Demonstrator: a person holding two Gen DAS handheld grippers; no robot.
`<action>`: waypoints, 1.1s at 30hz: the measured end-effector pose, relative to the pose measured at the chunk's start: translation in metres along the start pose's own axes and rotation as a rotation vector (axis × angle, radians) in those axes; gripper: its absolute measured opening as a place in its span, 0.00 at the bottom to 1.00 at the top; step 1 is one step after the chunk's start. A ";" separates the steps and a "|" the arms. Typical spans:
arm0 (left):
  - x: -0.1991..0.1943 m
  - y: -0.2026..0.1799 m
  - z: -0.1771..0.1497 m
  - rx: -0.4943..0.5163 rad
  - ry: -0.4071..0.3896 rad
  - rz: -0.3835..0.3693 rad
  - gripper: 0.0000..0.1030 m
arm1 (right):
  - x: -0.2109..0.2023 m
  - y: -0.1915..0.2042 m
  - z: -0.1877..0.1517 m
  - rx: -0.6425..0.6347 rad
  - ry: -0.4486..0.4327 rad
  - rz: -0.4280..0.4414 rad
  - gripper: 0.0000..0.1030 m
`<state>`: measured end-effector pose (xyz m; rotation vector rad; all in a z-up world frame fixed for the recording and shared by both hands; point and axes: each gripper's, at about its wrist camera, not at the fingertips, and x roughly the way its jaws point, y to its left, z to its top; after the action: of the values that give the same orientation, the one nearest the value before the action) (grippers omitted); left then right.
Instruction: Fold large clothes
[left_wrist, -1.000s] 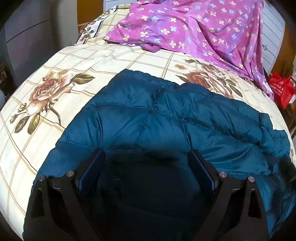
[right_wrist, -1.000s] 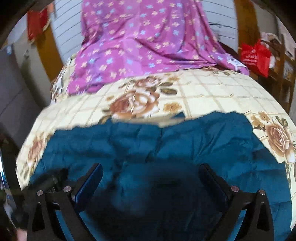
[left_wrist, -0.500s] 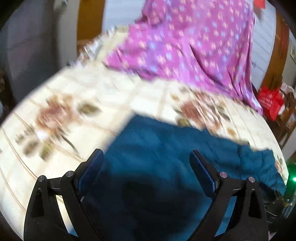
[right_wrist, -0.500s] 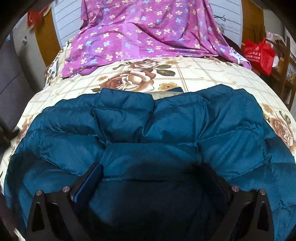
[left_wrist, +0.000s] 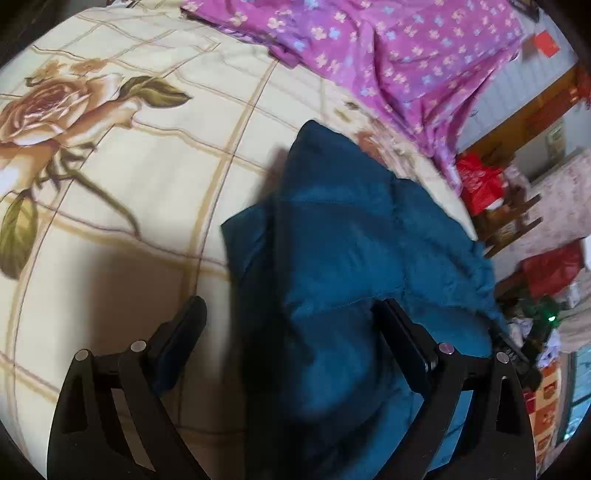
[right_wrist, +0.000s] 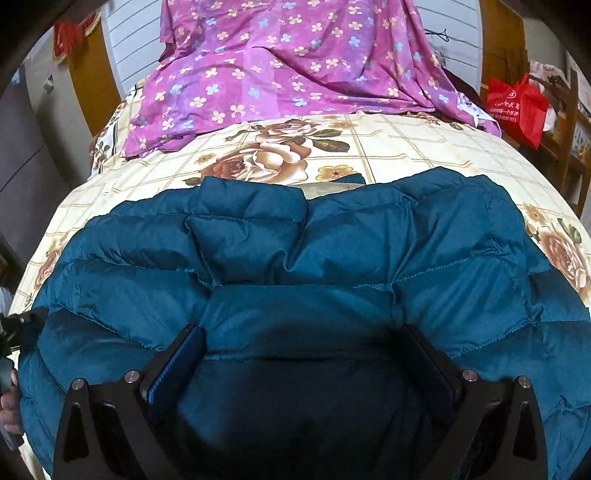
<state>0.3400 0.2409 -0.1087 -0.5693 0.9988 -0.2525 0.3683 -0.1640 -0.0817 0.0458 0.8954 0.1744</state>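
A teal quilted puffer jacket (right_wrist: 332, 258) lies spread across the near part of a bed with a cream rose-print sheet (right_wrist: 406, 147). My right gripper (right_wrist: 303, 354) hovers open just over the jacket's near middle, nothing between its fingers. In the left wrist view the same jacket (left_wrist: 351, 240) shows from its left side, bunched into a raised ridge. My left gripper (left_wrist: 291, 325) is open over the jacket's left edge, its left finger (left_wrist: 181, 332) above bare sheet (left_wrist: 147, 166) and its right finger (left_wrist: 402, 332) above the fabric.
A purple flowered sheet (right_wrist: 288, 62) is heaped at the far end of the bed. A red bag (right_wrist: 517, 107) hangs on wooden furniture to the right. A hand (right_wrist: 9, 410) and the other gripper's body show at the left edge of the right wrist view.
My left gripper has swung left and tilted, from over the jacket's middle to its left edge with bare sheet beneath. The right gripper has settled low over the jacket and stayed open.
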 end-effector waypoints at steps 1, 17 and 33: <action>0.003 -0.001 0.000 -0.003 0.013 -0.050 0.91 | 0.000 0.000 0.000 0.000 0.000 0.001 1.00; 0.029 -0.031 0.013 0.113 0.087 -0.278 0.93 | -0.001 0.000 0.000 0.000 -0.004 0.009 1.00; 0.036 -0.045 0.005 0.147 0.010 0.033 0.72 | -0.068 -0.041 -0.002 0.058 -0.129 0.038 1.00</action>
<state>0.3657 0.1888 -0.1075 -0.4174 0.9900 -0.2974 0.3308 -0.2158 -0.0348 0.1273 0.7713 0.1788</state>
